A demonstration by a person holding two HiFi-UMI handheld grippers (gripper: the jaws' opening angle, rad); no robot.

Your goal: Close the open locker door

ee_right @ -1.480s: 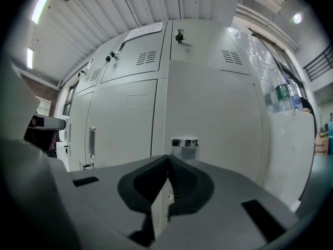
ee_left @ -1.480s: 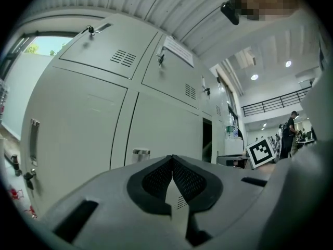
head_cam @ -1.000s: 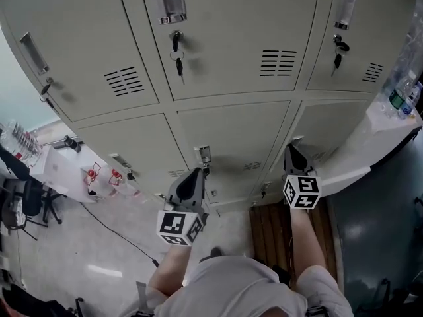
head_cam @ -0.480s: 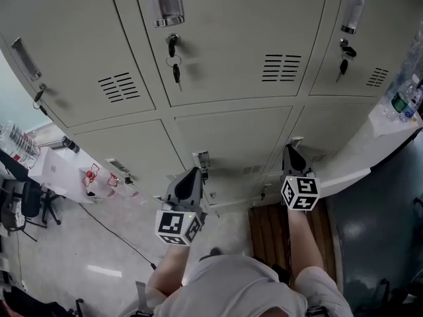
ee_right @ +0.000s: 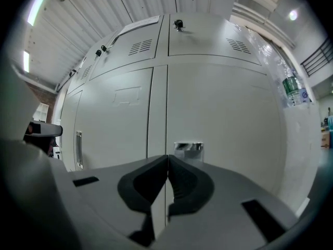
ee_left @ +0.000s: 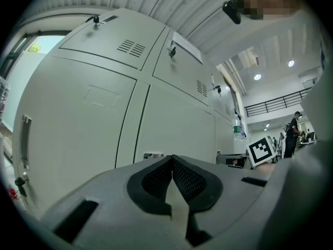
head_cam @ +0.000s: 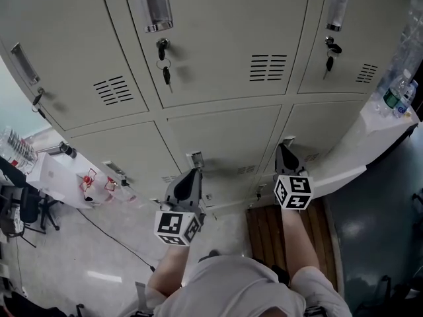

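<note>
Lower-right locker door sits flush w/ the frame post at its left edge and in plane w/ the doors next to it. Its chrome handle is at that left edge, low on the door. Right gripper points at the post/door seam, jaws pressed together w/ nothing between them. Its tips are just beside the handle; contact can't be told. In the head view the same door is bounded on its right by a white counter carrying bottles, so room that side is tight. Wooden slats lie below the right arm.

Left gripper is well apart from the right one, aimed at the middle lower door near its handle. Its pads meet at the tips, empty. Open floor to the left, w/ a cable crossing it.
</note>
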